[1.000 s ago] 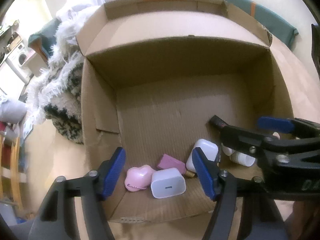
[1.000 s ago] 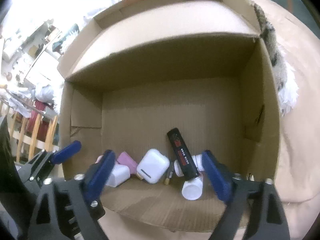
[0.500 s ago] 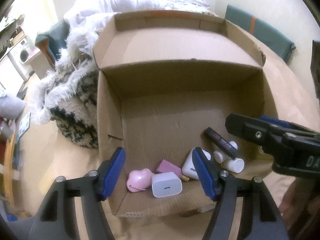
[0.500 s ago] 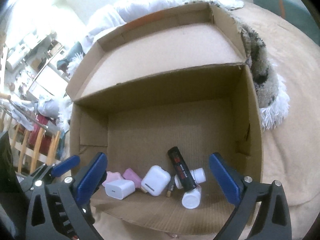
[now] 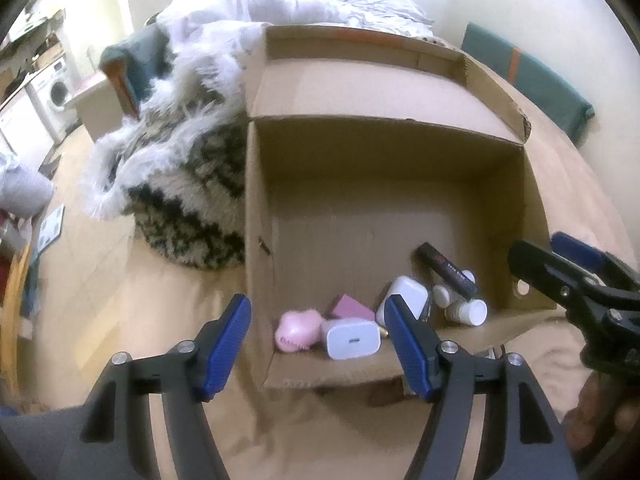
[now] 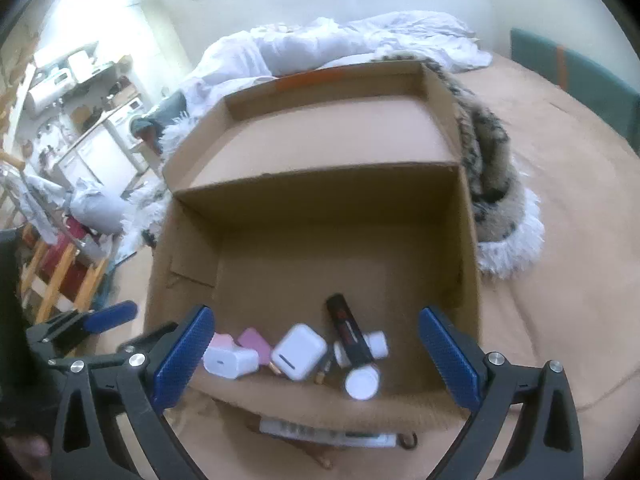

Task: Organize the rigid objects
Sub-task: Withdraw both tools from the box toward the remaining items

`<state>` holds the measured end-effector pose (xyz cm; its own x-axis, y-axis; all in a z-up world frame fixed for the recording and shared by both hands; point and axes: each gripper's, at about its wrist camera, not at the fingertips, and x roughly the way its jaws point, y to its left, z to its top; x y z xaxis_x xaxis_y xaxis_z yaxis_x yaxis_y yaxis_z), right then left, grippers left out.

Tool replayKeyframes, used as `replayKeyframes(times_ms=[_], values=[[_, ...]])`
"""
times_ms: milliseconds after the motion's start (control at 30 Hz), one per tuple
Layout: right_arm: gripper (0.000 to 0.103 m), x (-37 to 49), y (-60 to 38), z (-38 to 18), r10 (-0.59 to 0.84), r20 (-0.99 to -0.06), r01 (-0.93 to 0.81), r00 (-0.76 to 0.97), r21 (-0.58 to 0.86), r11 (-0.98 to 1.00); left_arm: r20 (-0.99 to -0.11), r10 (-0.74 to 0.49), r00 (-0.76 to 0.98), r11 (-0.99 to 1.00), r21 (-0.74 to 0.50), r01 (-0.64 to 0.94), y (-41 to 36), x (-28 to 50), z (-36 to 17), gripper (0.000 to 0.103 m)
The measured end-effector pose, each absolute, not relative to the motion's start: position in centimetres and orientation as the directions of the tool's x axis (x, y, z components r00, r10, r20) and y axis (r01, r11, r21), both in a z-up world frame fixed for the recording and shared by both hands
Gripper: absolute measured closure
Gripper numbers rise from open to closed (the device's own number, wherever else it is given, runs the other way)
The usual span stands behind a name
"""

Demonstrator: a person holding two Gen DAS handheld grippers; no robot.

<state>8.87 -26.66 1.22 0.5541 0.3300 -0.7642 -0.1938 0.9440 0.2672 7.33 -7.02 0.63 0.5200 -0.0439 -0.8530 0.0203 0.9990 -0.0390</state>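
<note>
I am looking down into an open cardboard box [image 6: 468,248] sitting on a tan bedspread [image 6: 560,184], where the small items are lying huddled along the near wall: a white charger block [image 6: 230,360], a pink flat case [image 6: 256,342], a white earbud-style case [image 6: 298,351], a black tube [image 6: 348,330] and two white-capped bottles [image 6: 362,383]. Red and white lettering is running along the black tube, but it is too blurred for me to read. A pink rounded thing [image 5: 298,330] is showing beside the charger in the left wrist view; I cannot make out what it is. A printed strip under the box's near edge is cut off and illegible. My left hand-held gripper [image 5: 318,346] and right hand-held gripper [image 6: 316,354] are both hovering over the box with jaws spread and nothing between them. A shaggy patterned throw [image 5: 180,184] and rumpled white bedding [image 6: 340,48] are lying behind, with a washing machine [image 5: 56,92] in the cluttered room beyond.
</note>
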Motion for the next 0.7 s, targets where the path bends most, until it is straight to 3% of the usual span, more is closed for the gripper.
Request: replayKeyframes(times_ms=[367, 700], values=[[0.0, 4.0, -28.1, 0.0, 0.315, -0.806, -0.143, 0.502, 0.282, 0.949, -0.883, -0.047, 0.467, 0.994, -0.089, -0.068, -3.6, 4.1, -0.9, 0.037], [0.0, 2.1, -31.1, -4.9, 0.308, -0.891, 0.121, 0.332, 0.365, 0.923, -0.931, 0.001, 0.364, 0.975, -0.079, -0.206, -1.1, 3.7, -4.3, 0.037]])
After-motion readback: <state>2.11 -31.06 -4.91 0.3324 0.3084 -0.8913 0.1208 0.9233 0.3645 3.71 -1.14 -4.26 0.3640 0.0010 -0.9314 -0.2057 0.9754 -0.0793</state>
